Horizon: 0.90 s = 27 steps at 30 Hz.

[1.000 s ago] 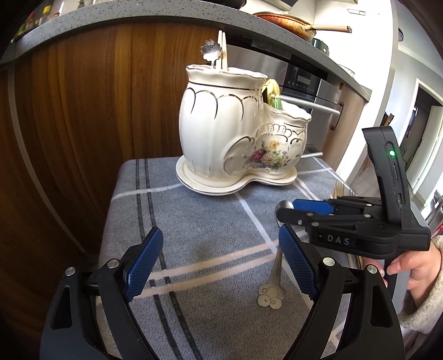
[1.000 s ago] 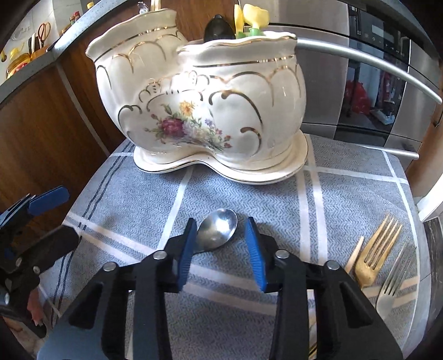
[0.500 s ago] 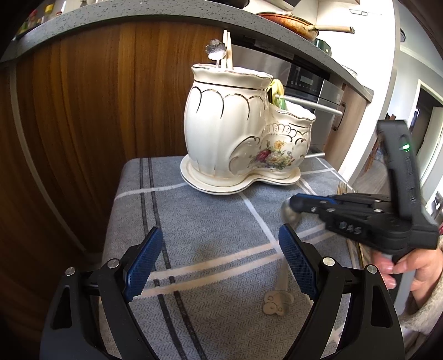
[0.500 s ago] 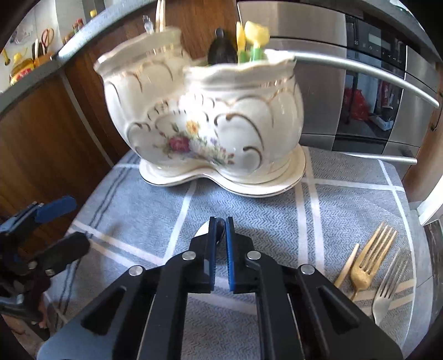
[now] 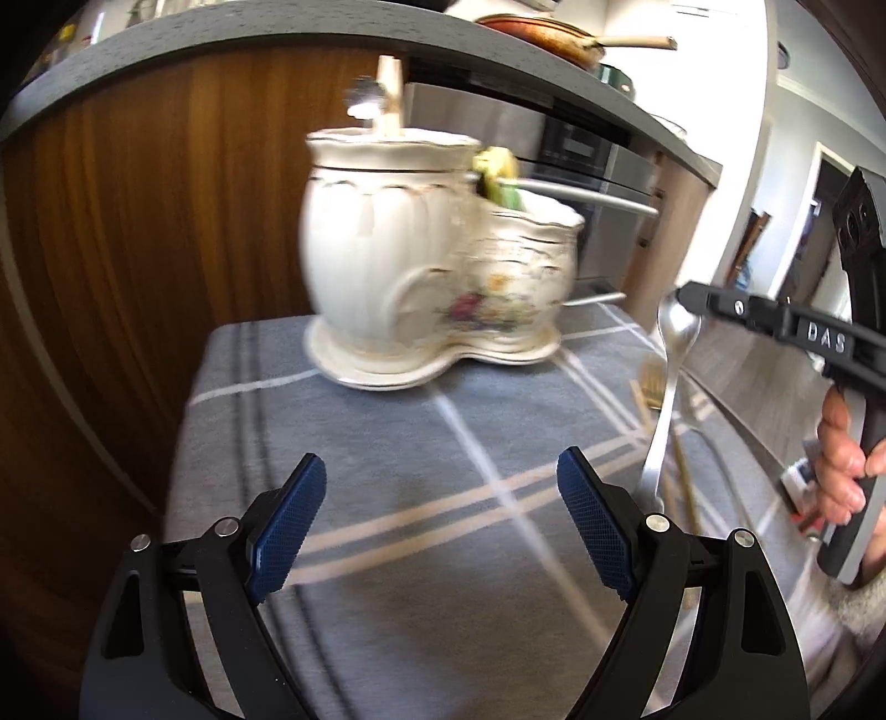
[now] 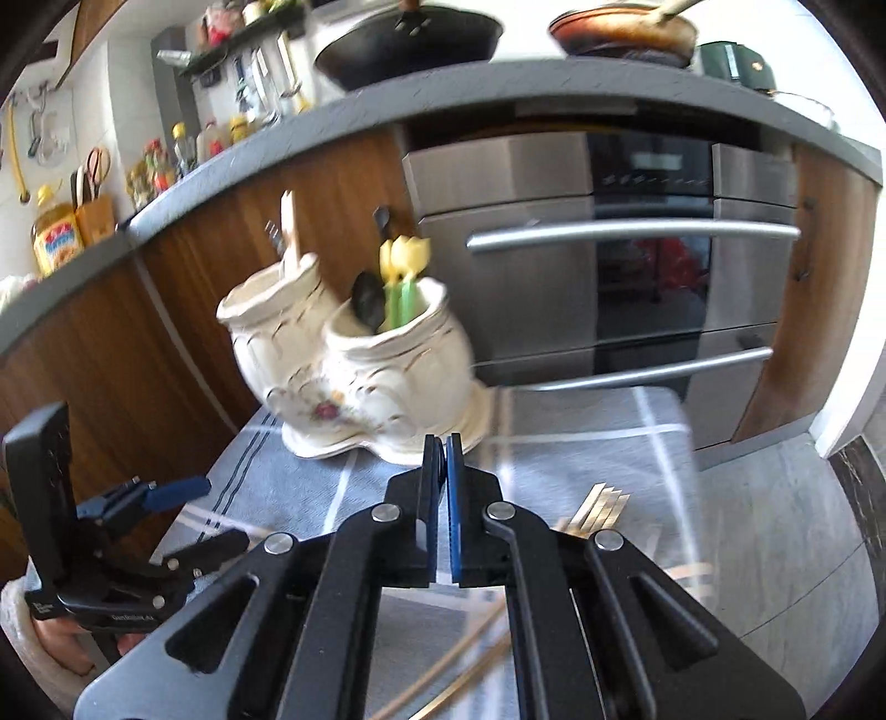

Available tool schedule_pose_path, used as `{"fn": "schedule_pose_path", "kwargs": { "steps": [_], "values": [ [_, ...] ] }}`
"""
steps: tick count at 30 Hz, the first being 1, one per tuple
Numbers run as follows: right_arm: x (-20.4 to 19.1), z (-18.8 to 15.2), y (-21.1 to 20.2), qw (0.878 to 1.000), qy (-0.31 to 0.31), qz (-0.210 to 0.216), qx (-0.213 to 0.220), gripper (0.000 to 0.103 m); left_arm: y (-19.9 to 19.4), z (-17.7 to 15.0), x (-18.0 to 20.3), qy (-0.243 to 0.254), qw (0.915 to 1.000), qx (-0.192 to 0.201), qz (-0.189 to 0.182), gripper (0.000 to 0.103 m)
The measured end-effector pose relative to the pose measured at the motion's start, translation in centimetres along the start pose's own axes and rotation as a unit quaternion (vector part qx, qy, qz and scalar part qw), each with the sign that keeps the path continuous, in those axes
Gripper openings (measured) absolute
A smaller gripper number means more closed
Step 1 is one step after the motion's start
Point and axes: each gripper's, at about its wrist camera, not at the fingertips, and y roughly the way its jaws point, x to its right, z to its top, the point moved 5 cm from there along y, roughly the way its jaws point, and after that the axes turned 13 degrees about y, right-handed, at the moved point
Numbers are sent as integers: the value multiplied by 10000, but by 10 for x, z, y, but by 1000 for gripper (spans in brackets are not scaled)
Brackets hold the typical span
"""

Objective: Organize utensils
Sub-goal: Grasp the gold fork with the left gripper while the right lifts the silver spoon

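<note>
A white two-part ceramic utensil holder [image 5: 437,271] [image 6: 354,365] with gold trim and flowers stands at the back of the grey checked cloth [image 5: 387,498]. My right gripper [image 5: 689,296] [image 6: 441,443] is shut on the bowl of a silver spoon [image 5: 667,387], which hangs handle-down above the cloth, to the right of the holder. The spoon is hidden behind the jaws in the right wrist view. My left gripper [image 5: 443,520] stays open and empty over the front of the cloth. Gold and silver forks [image 5: 653,382] [image 6: 598,507] lie on the cloth's right side.
The holder carries a wooden utensil and a metal handle in its taller part [image 6: 288,232], yellow-green and black utensils in the lower [image 6: 398,277]. Behind are a wooden cabinet front [image 5: 138,221], an oven [image 6: 637,277] and a worktop with pans [image 6: 410,39]. Floor [image 6: 775,498] lies right.
My right gripper closed on the spoon's bowl and lifted it off the cloth, rising and pulling back. The left gripper stayed in place, open.
</note>
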Motion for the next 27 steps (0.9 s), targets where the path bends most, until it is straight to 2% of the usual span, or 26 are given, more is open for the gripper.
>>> {"fn": "schedule_pose_path", "kwargs": {
  "steps": [5,8,12,13,18,20,22,27],
  "values": [
    [24,13,-26,9992,233,-91,322,2,16,12,41,156,9973,-181,-694,85],
    [39,21,-39,9979,282,-251,533,2,26,20,67,363,9947,-266,-930,84],
    [60,30,-57,9955,356,-396,782,2,40,27,101,589,9888,-416,-1306,71],
    [64,31,-60,9950,371,-424,821,2,44,29,111,715,9870,-467,-1362,64],
    [91,36,-77,9912,429,-666,1064,2,63,40,139,1083,9817,-592,-1452,44],
    [102,38,-81,9902,486,-709,1099,2,73,43,148,1190,9789,-686,-1512,29],
    [111,37,-83,9898,593,-687,1102,2,81,42,153,1307,9776,-783,-1455,21],
    [120,35,-86,9898,638,-629,1109,2,100,42,159,1460,9763,-1044,-1206,17]
  ]
}}
